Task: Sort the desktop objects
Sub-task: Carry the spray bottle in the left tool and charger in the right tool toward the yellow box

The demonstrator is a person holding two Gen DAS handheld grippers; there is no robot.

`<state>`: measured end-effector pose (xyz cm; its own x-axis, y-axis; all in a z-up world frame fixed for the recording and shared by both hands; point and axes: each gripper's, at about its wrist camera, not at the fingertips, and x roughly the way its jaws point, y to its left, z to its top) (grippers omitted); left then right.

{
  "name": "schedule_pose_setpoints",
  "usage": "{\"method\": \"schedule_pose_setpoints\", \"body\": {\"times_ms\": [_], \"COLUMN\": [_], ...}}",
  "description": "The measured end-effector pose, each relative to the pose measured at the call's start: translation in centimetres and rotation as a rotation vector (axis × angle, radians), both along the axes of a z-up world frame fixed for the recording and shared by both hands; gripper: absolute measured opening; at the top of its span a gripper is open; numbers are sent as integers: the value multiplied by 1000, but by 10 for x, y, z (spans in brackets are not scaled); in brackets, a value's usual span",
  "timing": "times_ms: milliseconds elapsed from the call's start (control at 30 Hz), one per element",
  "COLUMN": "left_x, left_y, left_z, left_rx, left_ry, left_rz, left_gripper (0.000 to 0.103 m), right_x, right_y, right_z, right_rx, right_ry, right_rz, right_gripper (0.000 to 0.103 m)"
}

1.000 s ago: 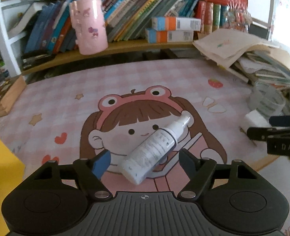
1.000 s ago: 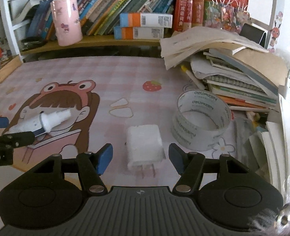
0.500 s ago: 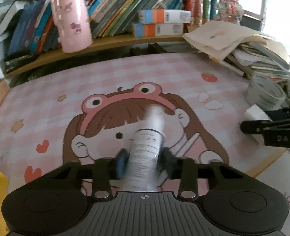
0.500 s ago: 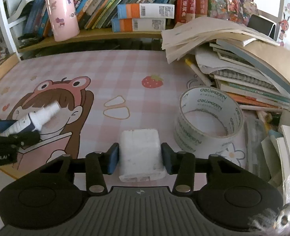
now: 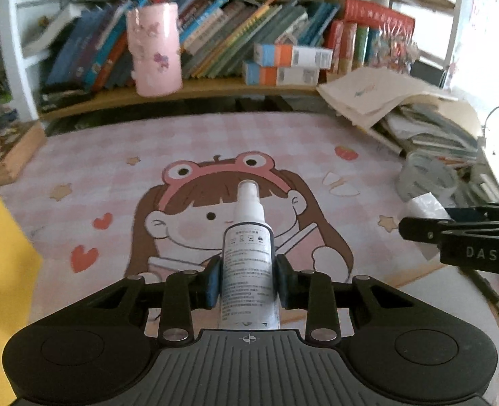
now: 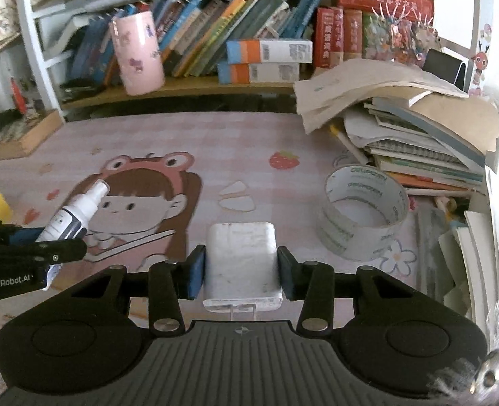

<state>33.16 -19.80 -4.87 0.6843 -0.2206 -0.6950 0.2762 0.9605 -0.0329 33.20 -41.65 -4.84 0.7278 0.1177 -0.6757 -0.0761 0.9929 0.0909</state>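
spray bottle (image 5: pixel 247 260) left, charger (image 6: pixel 242 264) right, both near | tape roll (image 6: pixel 362 216) right of charger | paper stack (image 6: pixel 401 128) behind tape | cup (image 6: pixel 137 52) far left on shelf (image 6: pixel 195 86)

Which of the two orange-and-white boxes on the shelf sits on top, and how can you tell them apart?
The upper box sits on top, shifted to the right so it overhangs the lower box, which rests directly on the wooden shelf.

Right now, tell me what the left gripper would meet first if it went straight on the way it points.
Probably the pink desk mat: the left gripper, shut on the spray bottle, aims down at its cartoon girl; depth is unclear.
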Motion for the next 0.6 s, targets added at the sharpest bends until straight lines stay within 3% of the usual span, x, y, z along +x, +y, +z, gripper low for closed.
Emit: {"method": "schedule_pose_setpoints", "body": {"times_ms": [600], "left_x": [-115], "left_y": [60], "left_z": [48], "left_rx": [-22], "left_ry": [-103], "left_rz": [74], "left_gripper": [31], "right_x": [-102], "right_y": [50], "right_z": [31], "right_rx": [73], "right_ry": [-18], "right_rz": [45], "right_gripper": [40]}}
